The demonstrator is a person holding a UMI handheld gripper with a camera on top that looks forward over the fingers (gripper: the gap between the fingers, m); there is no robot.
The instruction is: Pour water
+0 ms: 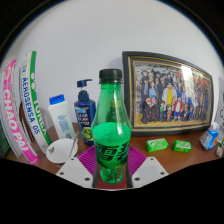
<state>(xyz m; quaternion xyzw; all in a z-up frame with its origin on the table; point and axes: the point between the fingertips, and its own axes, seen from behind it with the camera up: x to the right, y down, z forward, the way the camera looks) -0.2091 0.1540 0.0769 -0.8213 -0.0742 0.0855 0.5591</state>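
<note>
A green plastic bottle [112, 125] with a black cap stands upright between my fingers. My gripper [112, 170] is shut on the bottle's lower body, the magenta pads [92, 158] pressing on both sides. The bottle's base is hidden behind the fingers. A white cup [62, 150] sits on the wooden table [190, 160] just left of the fingers.
A blue pump bottle [84, 112] and a white bottle [60, 115] stand behind the cup. A framed photo [168, 92] leans on the wall to the right. Two small green boxes [168, 146] lie below it. A pink and white packet [22, 105] stands far left.
</note>
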